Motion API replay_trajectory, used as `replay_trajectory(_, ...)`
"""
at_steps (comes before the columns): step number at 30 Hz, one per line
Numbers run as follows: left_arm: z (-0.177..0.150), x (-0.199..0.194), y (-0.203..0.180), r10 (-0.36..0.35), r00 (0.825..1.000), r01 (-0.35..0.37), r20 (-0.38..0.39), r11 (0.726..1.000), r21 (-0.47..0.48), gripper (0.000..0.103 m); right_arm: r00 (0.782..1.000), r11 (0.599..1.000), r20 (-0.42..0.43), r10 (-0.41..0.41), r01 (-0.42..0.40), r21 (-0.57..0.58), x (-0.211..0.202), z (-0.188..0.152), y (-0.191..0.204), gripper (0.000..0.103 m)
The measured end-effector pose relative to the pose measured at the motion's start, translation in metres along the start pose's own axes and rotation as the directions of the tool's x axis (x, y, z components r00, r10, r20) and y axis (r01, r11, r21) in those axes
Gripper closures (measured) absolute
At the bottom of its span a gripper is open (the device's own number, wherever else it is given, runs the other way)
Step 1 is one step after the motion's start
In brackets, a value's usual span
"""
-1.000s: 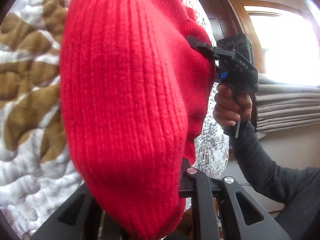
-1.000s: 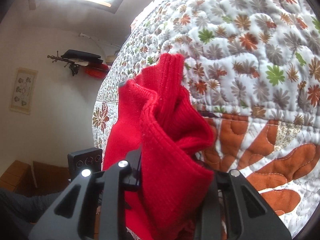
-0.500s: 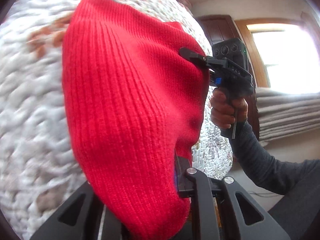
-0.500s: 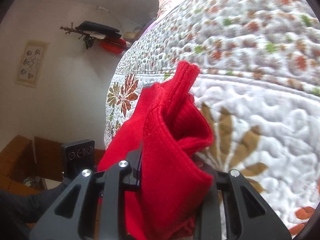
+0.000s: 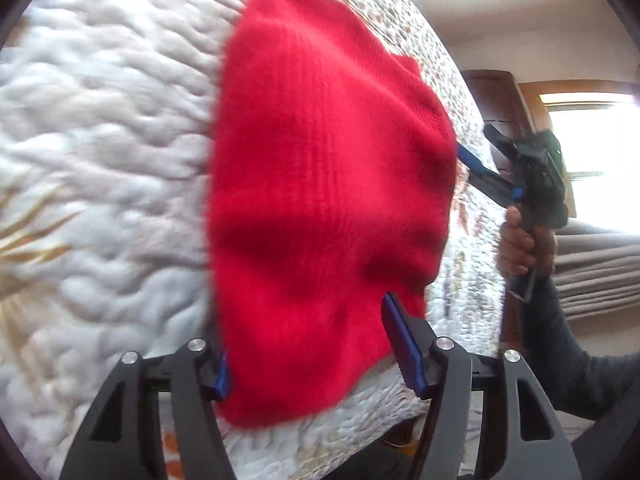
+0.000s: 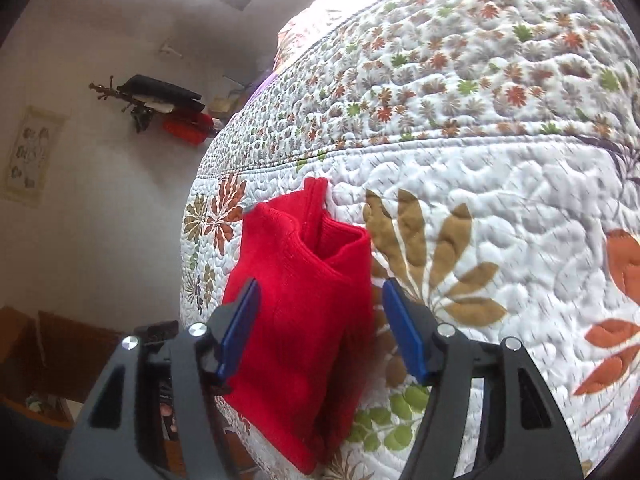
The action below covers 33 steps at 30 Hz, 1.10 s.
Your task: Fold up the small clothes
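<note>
A small red knitted garment (image 5: 320, 200) lies folded on the quilted bedspread (image 5: 100, 160). My left gripper (image 5: 312, 344) stands open at its near edge, the blue pads spread wide with cloth between them but not pinched. In the right wrist view the same red garment (image 6: 304, 312) lies flat with its ribbed collar pointing away. My right gripper (image 6: 320, 328) is open too, its pads on either side of the cloth. From the left wrist view the right gripper (image 5: 476, 164) shows at the garment's far corner, held by a hand (image 5: 520, 240).
The floral quilt (image 6: 480, 120) covers the whole bed, and its edge drops off close to the garment. A sleeve (image 5: 568, 360) reaches in from the right. A wall shelf (image 6: 160, 96) and a picture (image 6: 32, 152) hang beyond the bed.
Both grippers have opened and let go of the red garment. It was held up in the air before and now lies laid down on the quilt.
</note>
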<state>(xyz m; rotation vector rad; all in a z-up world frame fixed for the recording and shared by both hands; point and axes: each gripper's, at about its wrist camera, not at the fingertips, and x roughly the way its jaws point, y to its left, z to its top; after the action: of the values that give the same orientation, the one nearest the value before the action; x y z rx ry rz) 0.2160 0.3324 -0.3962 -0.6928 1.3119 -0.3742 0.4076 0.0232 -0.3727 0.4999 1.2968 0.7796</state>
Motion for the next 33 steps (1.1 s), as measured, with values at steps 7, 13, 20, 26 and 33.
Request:
replay_trajectory(7,-0.019,-0.065,0.015,-0.079,0.994,0.078,0.073,0.997,0.018,0.038,0.999,1.000,-0.045,-0.008,0.008,0.003,0.031,-0.003,0.007,0.090)
replay_trajectory(13,-0.011,-0.026,-0.024,-0.179,0.983,0.184,-0.044,0.970,0.161,0.040,0.993,0.992,0.066,-0.100,0.105,-0.073,0.019,0.002,0.021,0.098)
replay_trajectory(20,-0.008,0.016,-0.014,-0.218,0.963,0.234,-0.160,0.968,0.090,0.042,0.979,0.980,0.032,-0.200,0.199,0.010,0.044,-0.002,-0.004,0.091)
replay_trajectory(26,0.051,-0.044,-0.015,-0.398,0.917,0.398,-0.018,0.912,0.096,0.037,0.991,0.997,0.114,-0.075,0.075,0.002,0.006,-0.012,0.043,0.082)
replay_trajectory(33,0.088,0.016,0.054,-0.419,0.905,0.413,-0.080,0.907,-0.078,0.052,0.998,0.993,-0.034,-0.049,0.053,0.101,0.072,-0.018,-0.001,0.103)
